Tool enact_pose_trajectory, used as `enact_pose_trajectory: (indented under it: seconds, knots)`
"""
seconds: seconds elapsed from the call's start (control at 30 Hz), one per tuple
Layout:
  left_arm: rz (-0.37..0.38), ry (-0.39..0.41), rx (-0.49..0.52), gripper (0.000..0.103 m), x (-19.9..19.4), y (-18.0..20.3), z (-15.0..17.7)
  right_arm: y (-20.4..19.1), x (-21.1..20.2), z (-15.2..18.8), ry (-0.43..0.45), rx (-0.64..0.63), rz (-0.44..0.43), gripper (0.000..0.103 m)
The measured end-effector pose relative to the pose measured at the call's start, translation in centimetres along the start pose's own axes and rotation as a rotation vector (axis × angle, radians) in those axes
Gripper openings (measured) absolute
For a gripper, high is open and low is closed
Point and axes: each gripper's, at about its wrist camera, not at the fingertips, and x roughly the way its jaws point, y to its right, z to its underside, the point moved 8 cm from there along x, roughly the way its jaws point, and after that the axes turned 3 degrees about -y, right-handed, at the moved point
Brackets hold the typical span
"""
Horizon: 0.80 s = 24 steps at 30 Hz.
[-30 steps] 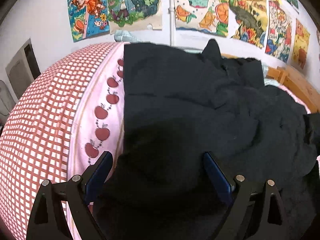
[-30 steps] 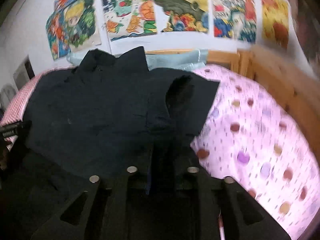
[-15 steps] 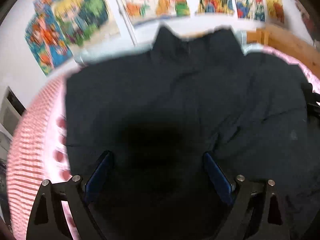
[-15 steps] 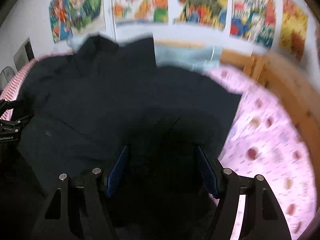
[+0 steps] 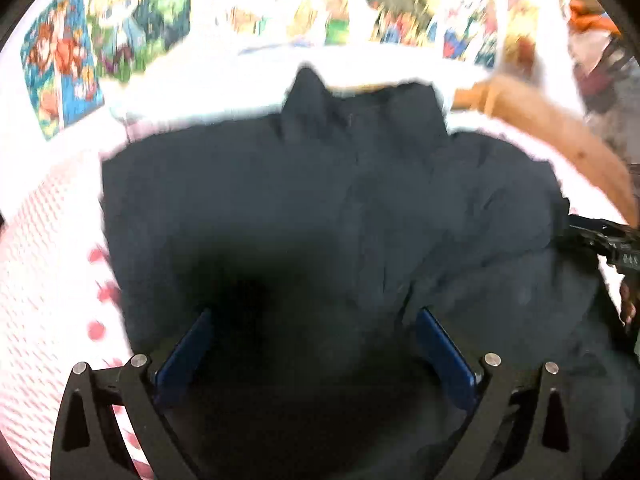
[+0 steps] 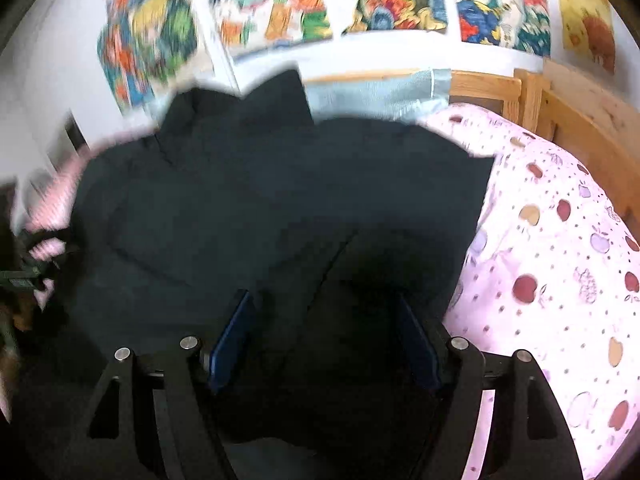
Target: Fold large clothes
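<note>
A large black garment point(image 5: 320, 200) lies spread on the bed, its collar toward the wall; it also fills the right wrist view point(image 6: 260, 200). My left gripper point(image 5: 312, 328) is open, its blue pads wide apart just above the garment's near part. My right gripper point(image 6: 324, 316) is open over the garment's right side, near its right edge. The right gripper shows at the right edge of the left wrist view point(image 5: 604, 236). The left gripper shows at the left edge of the right wrist view point(image 6: 24, 276).
The bed has a pink sheet with apple prints point(image 6: 560, 260) on the right and red-checked fabric point(image 5: 44, 248) on the left. A wooden bed frame point(image 6: 568, 120) runs along the right. A pale blue pillow point(image 6: 380, 88) lies by the poster-covered wall point(image 6: 360, 4).
My right gripper was shut on the garment a second ago and has opened, letting it go. The left view has swung from the garment's left edge to over its middle. The garment lies flatter.
</note>
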Motion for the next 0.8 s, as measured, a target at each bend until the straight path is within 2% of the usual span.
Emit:
enact_pose_trajectory:
  seconds: [0.1,0.2,0.3,0.37,0.47,0.7,0.77,0.8]
  knots:
    - [-0.014,0.058,0.019,0.102,-1.4,-1.6,-4.4,0.2,-1.4,-4.4,0.049,0.069,-0.061,0.087]
    - [0.000,0.062,-0.029,0.102,0.1,-3.3,-9.0,0.1,0.1,-8.4,0.044,0.100,-0.060,0.087]
    - [0.088,0.032,-0.110,0.102,2.8,-4.3,-12.6,0.0,2.9,-11.0,0.012,0.134,-0.014,0.087]
    - [0.121,0.011,-0.174,0.102,4.7,-4.8,-14.4,-0.5,4.5,-12.5,-0.017,0.166,0.006,0.087]
    - [0.133,-0.013,-0.210,0.102,6.7,-5.0,-15.6,-1.0,6.3,-14.1,-0.031,0.199,0.001,0.087]
    - [0.134,-0.008,-0.237,0.102,10.0,-5.0,-18.8,-2.0,8.9,-16.5,-0.040,0.169,0.028,0.087]
    - [0.102,-0.002,-0.251,0.102,10.7,-5.2,-19.4,-1.9,9.7,-17.5,-0.032,0.183,0.019,0.087]
    - [0.060,-0.001,-0.251,0.102,11.1,-5.4,-19.6,-1.9,10.1,-18.1,-0.021,0.193,0.022,0.087]
